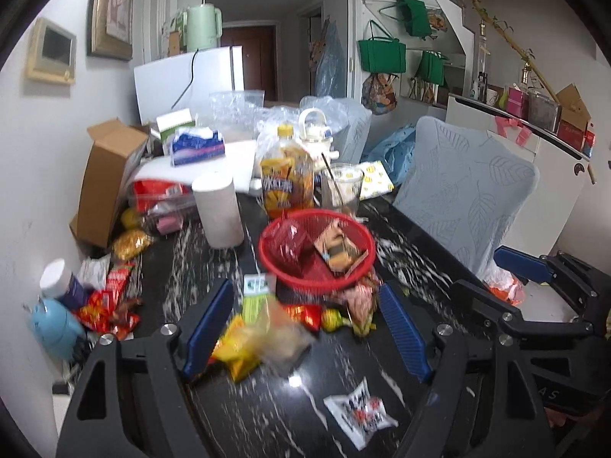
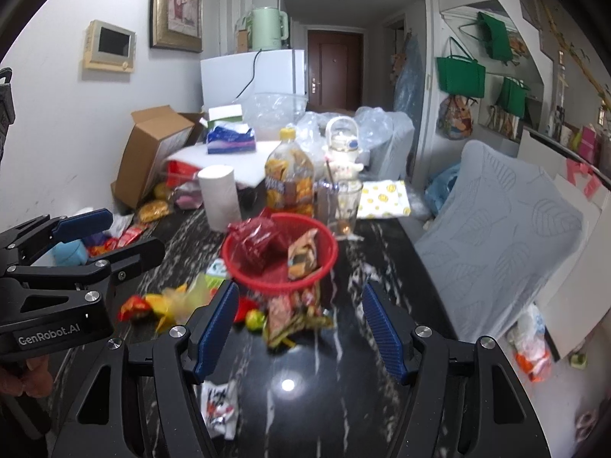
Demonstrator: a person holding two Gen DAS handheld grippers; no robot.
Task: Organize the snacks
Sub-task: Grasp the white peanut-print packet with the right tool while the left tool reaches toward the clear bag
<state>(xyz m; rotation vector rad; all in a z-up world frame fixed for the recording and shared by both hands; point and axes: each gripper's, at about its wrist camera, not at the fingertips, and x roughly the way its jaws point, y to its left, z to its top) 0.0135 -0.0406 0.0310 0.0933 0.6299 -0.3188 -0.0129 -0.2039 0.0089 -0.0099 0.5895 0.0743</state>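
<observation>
A red mesh basket (image 1: 305,278) (image 2: 280,286) stands mid-table on the black marble top with a red bag and a brown packet inside. In front of it lie loose snacks: a yellow packet (image 1: 236,351), a brown-green packet (image 2: 290,316), a round green sweet (image 2: 255,318) and a white packet with red and black print (image 1: 361,416) (image 2: 219,404). My left gripper (image 1: 305,328) is open low over the yellow packet, gripping nothing. My right gripper (image 2: 300,330) is open just short of the brown-green packet, and nothing is held. Each gripper shows at the edge of the other's view.
Behind the basket stand a paper roll (image 1: 219,213), an orange-labelled bottle (image 1: 284,183) and a glass cup (image 1: 341,187). A cardboard box (image 1: 103,179), red packets (image 1: 110,305) and a white-capped jar (image 1: 61,278) crowd the left wall. A grey-covered chair (image 1: 466,191) borders the table's right edge.
</observation>
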